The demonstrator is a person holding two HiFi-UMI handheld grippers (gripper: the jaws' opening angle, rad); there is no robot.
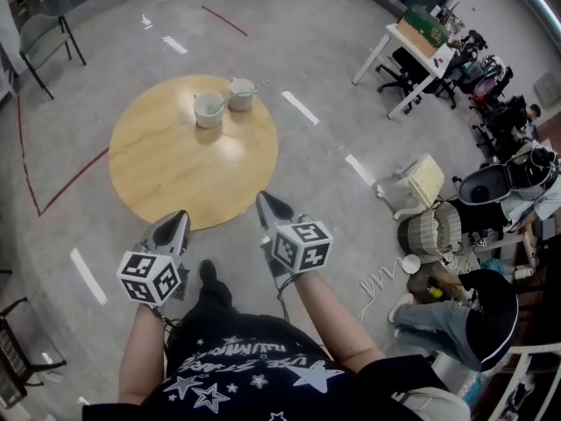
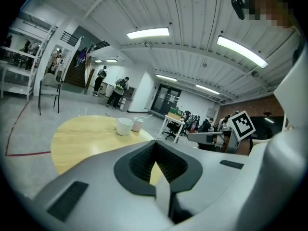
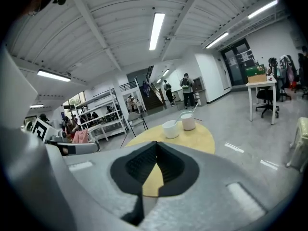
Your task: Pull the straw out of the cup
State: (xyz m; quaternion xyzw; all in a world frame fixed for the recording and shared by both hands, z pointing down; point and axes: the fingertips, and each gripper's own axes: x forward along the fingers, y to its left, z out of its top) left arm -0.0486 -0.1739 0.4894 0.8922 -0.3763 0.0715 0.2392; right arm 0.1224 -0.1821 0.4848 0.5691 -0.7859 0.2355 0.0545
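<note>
A round wooden table (image 1: 166,169) stands ahead of me with two cups at its far side. The beige cup (image 1: 241,96) holds a straw (image 1: 252,90) that leans to the right. The pale cup (image 1: 209,110) stands just left of it. My left gripper (image 1: 180,224) and right gripper (image 1: 266,203) hover shut and empty near the table's near edge, well short of the cups. In the left gripper view the gripper (image 2: 155,148) points at the cups (image 2: 124,126). The right gripper (image 3: 156,147) faces the straw cup (image 3: 188,121) with its straw (image 3: 194,110).
A chair (image 1: 48,35) stands at the far left and a white desk (image 1: 412,46) with a green box at the far right. Baskets, a cable and a seated person (image 1: 473,314) crowd the right side. Red tape lines (image 1: 70,178) mark the floor.
</note>
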